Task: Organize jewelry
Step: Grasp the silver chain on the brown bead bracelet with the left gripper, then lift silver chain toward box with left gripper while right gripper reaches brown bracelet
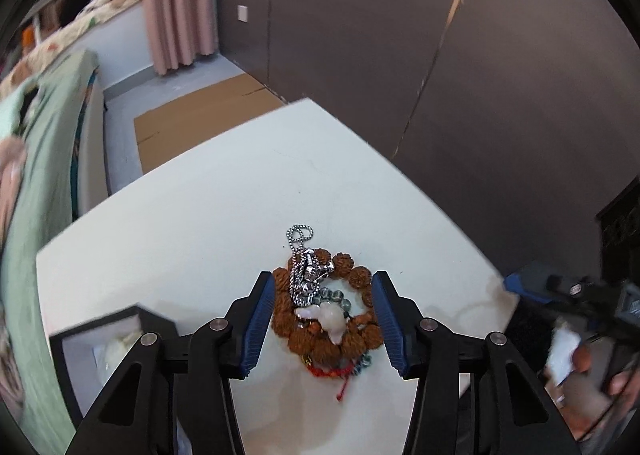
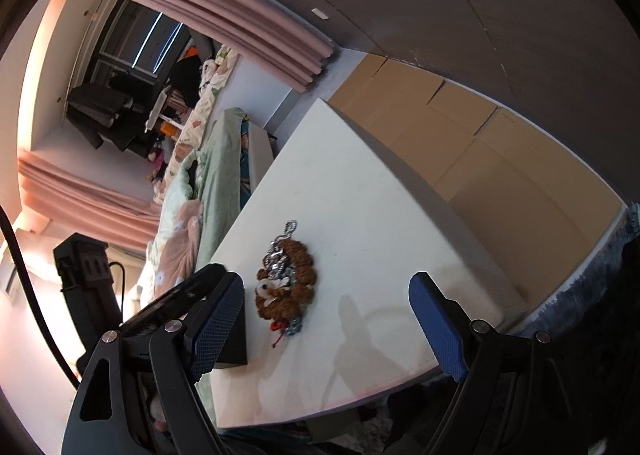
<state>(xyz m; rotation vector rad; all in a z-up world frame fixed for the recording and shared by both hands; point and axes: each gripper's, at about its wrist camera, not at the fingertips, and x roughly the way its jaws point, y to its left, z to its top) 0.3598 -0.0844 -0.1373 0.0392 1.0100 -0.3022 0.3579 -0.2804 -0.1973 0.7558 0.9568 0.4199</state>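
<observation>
A heap of jewelry lies on the white table (image 1: 224,191): a brown knobbly-bead bracelet (image 1: 362,275), a silver ball chain (image 1: 298,235) with a metal pendant, a pale stone pendant (image 1: 328,319) and a red cord (image 1: 340,375). My left gripper (image 1: 323,283) points down over the heap, its jaws about half wide and framing the bracelet. The right wrist view shows the same heap (image 2: 286,283) with no fingers around it, so nothing is gripped. My right gripper (image 2: 326,281) stands wide open and empty, back from the heap.
A black box (image 1: 100,329) with pale lining sits on the table at the front left; it also shows as the black box (image 2: 234,335) behind my right gripper's left finger. A hand (image 1: 580,359) holds the right gripper (image 1: 516,283). A bed (image 2: 212,159) and flattened cardboard (image 2: 480,143) border the table.
</observation>
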